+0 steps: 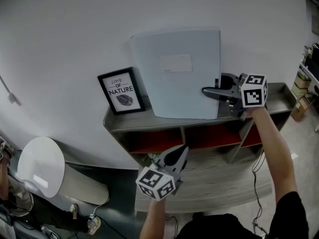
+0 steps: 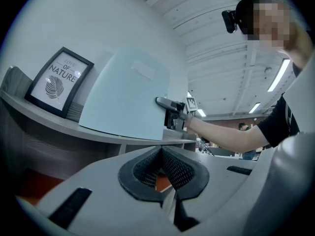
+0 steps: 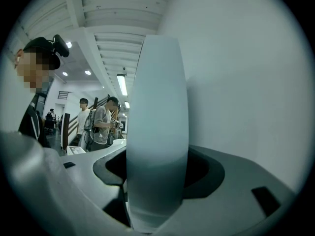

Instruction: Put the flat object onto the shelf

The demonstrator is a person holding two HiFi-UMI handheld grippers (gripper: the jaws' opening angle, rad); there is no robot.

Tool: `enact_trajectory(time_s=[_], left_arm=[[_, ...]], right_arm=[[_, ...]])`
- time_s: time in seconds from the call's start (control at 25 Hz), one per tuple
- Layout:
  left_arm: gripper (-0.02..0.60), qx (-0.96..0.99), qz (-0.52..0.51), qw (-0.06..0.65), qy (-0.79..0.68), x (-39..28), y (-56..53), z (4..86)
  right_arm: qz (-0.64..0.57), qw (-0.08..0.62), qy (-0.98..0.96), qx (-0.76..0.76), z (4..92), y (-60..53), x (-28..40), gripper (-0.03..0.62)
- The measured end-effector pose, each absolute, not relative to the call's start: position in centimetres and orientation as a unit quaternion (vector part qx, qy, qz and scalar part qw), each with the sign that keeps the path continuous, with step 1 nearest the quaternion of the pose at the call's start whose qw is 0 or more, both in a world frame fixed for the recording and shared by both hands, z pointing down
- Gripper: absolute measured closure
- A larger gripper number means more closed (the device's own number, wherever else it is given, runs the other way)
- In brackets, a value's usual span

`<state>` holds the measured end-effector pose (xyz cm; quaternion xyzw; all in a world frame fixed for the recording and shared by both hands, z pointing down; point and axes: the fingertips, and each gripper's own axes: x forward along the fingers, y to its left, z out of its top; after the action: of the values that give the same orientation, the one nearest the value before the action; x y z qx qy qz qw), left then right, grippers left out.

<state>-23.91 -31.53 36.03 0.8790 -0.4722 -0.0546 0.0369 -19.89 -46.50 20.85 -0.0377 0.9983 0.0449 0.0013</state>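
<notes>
**Pale board stood on the shelf top, ready for release**

The pale blue flat rectangular board [image 1: 177, 73] is stood upright on top of the grey wooden shelf [image 1: 119, 122], leaned against the white wall [image 1: 60, 29] behind it, just beside the black-framed print [image 1: 121, 91] at the shelf's left end. The step is judged to be the letting go: the right hand-held gripper [image 1: 207, 91] should be drawn straight back off the board's right edge, level, so that no pad drags the board from its lean. Its jaws are set wide, with the board's edge between them and apparently not pressed, though a light touch cannot be ruled out. The left hand-held gripper [image 1: 182, 151], held in front of the shelf below its top, is seen closed and empty.
</notes>
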Motion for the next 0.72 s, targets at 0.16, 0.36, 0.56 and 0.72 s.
enact_trajectory(time_s=[0.16,0.36,0.56,0.72], left_arm=[[0.569,0.878,-0.054,0.038,-0.474,-24.16,-31.68,36.24],[0.568,0.878,-0.051,0.037,-0.474,-24.14,-31.81,36.32],[0.568,0.877,-0.049,0.039,-0.476,-24.34,-31.95,36.52],[0.568,0.877,-0.048,0.038,-0.477,-24.50,-32.00,36.55]], right_arm=[[0.051,0.004,0.998,-0.032,20.88,-46.38,-19.98,0.316],[0.053,0.008,0.998,-0.030,20.92,-46.33,-19.96,0.315],[0.059,0.014,0.997,-0.040,20.74,-46.52,-19.79,0.315],[0.065,0.019,0.997,-0.046,20.62,-46.46,-19.68,0.310]])
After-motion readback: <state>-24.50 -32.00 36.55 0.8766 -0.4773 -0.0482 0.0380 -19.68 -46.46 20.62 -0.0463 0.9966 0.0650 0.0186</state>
